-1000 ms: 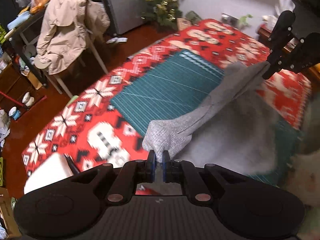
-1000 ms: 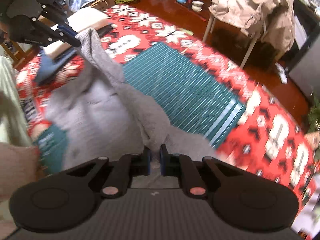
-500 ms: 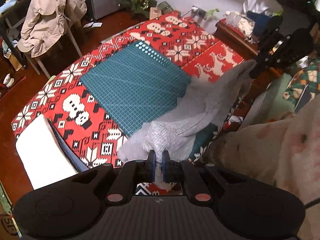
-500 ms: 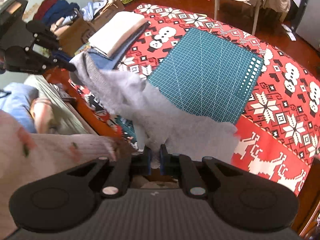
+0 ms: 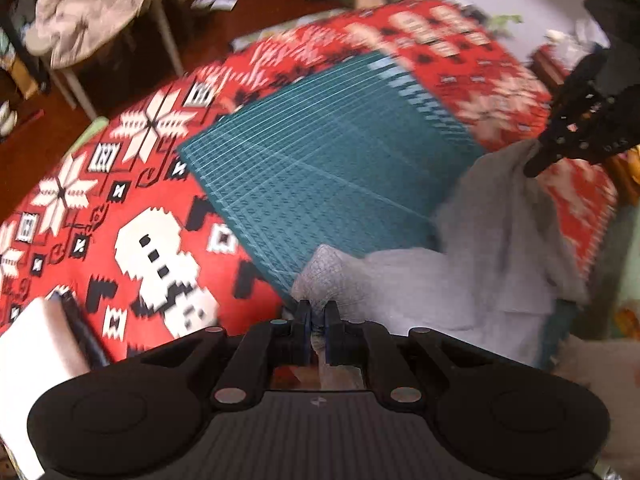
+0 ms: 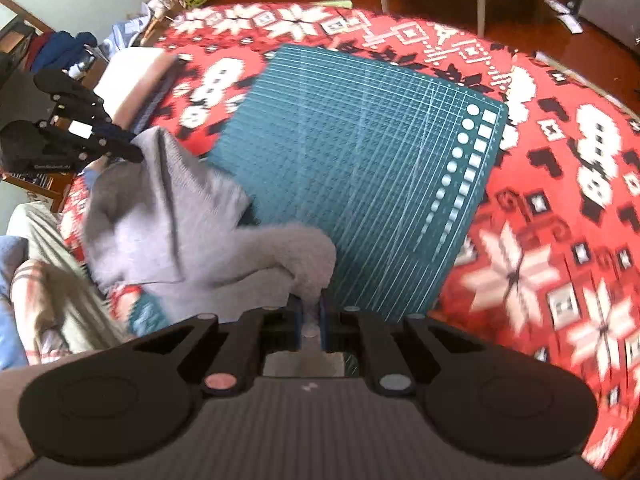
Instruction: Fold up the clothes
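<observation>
Ahead of both sets of jaws, the green cutting mat (image 6: 360, 184) lies bare and open to passage. Its near edge is draped by the grey garment (image 6: 168, 216). Left of the left jaws, the way is narrowed by a folded stack (image 5: 36, 344).

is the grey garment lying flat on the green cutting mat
No, the grey garment hangs bunched between the left gripper and right gripper, only overlapping the cutting mat edge.

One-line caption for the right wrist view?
Right tool and left tool pinch a grey garment beside the green cutting mat.
</observation>
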### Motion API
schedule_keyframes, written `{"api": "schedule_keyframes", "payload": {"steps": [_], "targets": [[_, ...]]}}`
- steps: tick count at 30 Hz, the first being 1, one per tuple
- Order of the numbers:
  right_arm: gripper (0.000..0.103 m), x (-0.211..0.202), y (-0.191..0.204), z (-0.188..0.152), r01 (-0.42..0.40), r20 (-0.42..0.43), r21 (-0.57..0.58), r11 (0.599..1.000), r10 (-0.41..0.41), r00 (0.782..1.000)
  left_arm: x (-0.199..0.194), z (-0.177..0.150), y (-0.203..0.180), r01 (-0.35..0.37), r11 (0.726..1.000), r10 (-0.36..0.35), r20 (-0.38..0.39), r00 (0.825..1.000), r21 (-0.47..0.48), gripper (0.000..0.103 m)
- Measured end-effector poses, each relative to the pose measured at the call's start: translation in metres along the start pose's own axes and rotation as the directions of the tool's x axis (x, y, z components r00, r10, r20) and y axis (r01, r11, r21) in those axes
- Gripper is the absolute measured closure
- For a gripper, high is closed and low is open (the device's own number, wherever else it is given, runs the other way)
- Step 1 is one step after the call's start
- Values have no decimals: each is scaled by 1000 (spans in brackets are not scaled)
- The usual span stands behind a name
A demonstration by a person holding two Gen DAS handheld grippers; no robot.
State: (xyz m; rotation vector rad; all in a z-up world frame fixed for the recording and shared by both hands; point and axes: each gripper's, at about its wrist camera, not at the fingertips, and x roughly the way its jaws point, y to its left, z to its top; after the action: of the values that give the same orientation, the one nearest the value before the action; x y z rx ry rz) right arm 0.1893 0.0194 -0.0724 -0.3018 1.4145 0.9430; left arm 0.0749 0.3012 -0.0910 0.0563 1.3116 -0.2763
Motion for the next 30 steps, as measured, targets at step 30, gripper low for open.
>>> {"api": "schedule_keyframes", "payload": {"steps": [30], "targets": [[82,74,-120,165,212,139,30,977,-214,967,60,108,110,-159,958,180,68,981,-238,85]]}}
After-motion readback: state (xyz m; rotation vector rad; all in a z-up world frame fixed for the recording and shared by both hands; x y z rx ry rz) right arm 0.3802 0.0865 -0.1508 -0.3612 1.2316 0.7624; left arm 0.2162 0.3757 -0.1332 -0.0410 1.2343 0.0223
